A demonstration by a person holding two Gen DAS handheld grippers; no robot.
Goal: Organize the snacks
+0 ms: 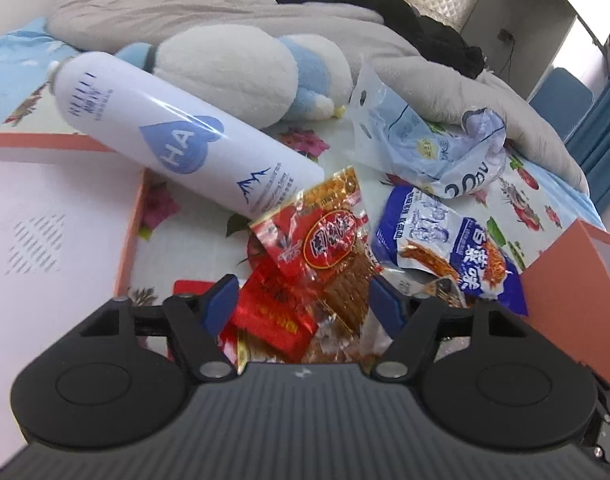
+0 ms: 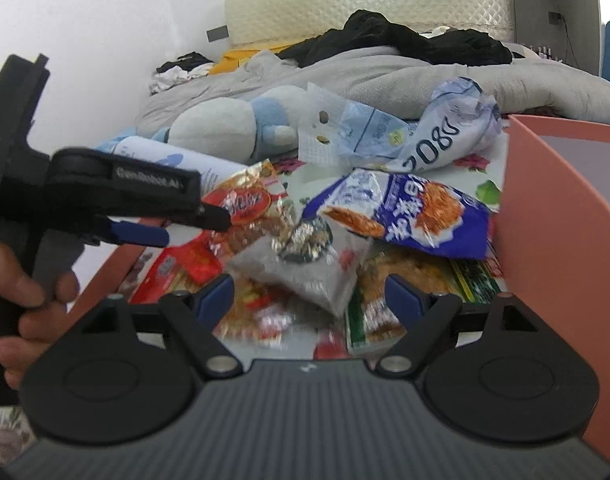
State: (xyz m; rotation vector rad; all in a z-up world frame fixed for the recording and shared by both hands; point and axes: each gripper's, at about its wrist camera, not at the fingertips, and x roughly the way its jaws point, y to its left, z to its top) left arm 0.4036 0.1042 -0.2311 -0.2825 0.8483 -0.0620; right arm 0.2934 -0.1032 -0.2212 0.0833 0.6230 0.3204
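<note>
Both open: left claw (image 1: 305,300) spread around a red snack packet (image 1: 325,240), right claw (image 2: 309,298) spread around a grey packet (image 2: 305,268) near the blue bag (image 2: 405,216).

Spray bottle (image 1: 177,136) and box wall (image 2: 553,248) flank snack pile (image 2: 305,264).

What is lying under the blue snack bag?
Under the blue snack bag a grey packet and a green-edged packet show partly. Anything deeper in the pile is covered.

Bedroom: bed (image 2: 369,16), duvet (image 2: 385,72), plush toy (image 2: 225,124)
</note>
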